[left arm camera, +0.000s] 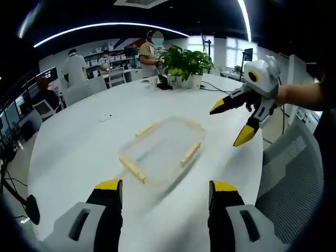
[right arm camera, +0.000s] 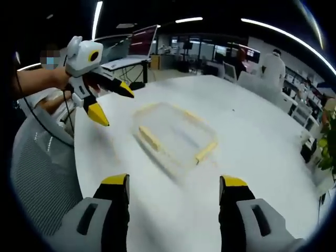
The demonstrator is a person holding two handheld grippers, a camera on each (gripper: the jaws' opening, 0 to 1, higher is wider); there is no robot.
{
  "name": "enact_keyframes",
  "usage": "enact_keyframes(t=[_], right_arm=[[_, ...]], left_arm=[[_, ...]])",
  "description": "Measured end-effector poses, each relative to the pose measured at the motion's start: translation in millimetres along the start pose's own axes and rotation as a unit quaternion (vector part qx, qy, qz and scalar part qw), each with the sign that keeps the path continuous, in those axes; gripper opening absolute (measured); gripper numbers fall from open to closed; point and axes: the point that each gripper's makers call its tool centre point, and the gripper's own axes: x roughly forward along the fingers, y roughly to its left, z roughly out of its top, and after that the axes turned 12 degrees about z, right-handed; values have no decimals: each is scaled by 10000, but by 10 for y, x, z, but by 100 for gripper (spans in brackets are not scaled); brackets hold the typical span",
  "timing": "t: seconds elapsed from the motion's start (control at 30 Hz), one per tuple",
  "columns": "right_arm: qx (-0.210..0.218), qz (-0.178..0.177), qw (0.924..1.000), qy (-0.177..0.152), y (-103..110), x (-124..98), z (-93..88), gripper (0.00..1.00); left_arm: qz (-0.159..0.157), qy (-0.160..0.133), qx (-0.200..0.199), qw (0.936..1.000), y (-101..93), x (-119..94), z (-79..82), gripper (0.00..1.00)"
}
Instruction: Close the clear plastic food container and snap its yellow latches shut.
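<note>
A clear plastic food container (left arm camera: 163,148) (right arm camera: 176,136) lies flat on the white round table (left arm camera: 79,152) (right arm camera: 262,152), its lid on top. Yellow latches (left arm camera: 189,155) (right arm camera: 148,138) line its sides; whether they are snapped down is too blurred to tell. My left gripper (left arm camera: 165,189) hovers open in front of the container, nothing between its jaws; in the right gripper view it shows at upper left (right arm camera: 113,102), held in a hand. My right gripper (right arm camera: 174,185) is open too, apart from the container, and appears at the right of the left gripper view (left arm camera: 231,123).
A grey mesh chair (left arm camera: 291,173) (right arm camera: 37,178) stands at the table's near edge. Potted green plants (left arm camera: 184,63) and cables sit at the table's far side. Several people stand among desks and monitors beyond.
</note>
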Motion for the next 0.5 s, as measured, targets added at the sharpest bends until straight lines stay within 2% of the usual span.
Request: enact_keyframes(t=[0.2, 0.37, 0.5], right_arm=[[59, -169, 9997, -170, 53, -160, -90, 73], [-39, -252, 9993, -255, 126, -266, -128, 79], [71, -262, 9991, -326, 164, -332, -166, 83]], left_arm=[[107, -187, -239, 9995, -66, -205, -16, 70], [173, -268, -299, 9990, -148, -329, -95, 77], [249, -295, -308, 9988, -173, -408, -129, 82]])
